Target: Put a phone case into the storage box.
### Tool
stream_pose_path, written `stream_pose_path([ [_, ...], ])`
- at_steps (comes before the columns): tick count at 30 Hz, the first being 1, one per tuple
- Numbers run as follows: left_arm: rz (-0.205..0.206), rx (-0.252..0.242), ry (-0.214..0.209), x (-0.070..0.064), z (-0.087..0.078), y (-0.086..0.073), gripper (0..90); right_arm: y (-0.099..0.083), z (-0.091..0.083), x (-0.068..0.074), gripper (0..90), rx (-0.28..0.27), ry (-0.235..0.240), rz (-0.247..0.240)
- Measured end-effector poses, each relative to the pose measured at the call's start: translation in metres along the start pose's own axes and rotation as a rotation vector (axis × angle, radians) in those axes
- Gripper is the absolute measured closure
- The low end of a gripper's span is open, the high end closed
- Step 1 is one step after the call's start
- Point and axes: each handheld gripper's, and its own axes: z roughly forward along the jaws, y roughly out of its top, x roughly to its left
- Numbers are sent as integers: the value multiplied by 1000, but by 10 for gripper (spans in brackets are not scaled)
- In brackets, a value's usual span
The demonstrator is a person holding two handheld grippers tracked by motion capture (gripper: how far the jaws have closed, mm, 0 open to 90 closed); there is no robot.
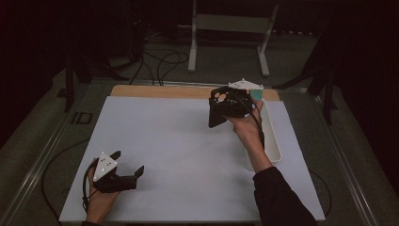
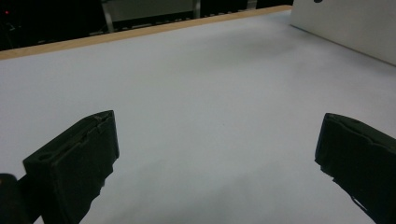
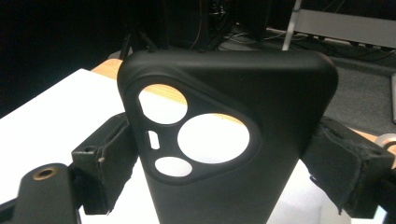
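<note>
A black phone case [image 3: 243, 140] with round camera cut-outs stands upright between the jaws of my right gripper [image 3: 224, 163], which is shut on its two long sides. From above, the right gripper [image 1: 230, 106] holds the phone case [image 1: 219, 108] in the air over the far right of the white mat, next to the white bin. My left gripper [image 1: 127, 165] rests low over the mat's near left corner, jaws wide apart with nothing between them. Its own view looks along the left gripper [image 2: 215, 158] at bare mat.
A long white bin [image 1: 273, 136] lies along the mat's right edge, with a teal object [image 1: 256, 94] at its far end. The white mat [image 1: 179, 150] covers a wooden tabletop [image 1: 160, 91]. Cables and a white stand sit on the floor beyond.
</note>
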Motion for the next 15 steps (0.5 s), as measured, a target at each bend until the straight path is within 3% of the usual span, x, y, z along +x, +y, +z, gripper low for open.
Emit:
stream_pose_path([
  [15,-2,1,-1,0,0,0,1,7,0,-15,142,-4,-36,12],
])
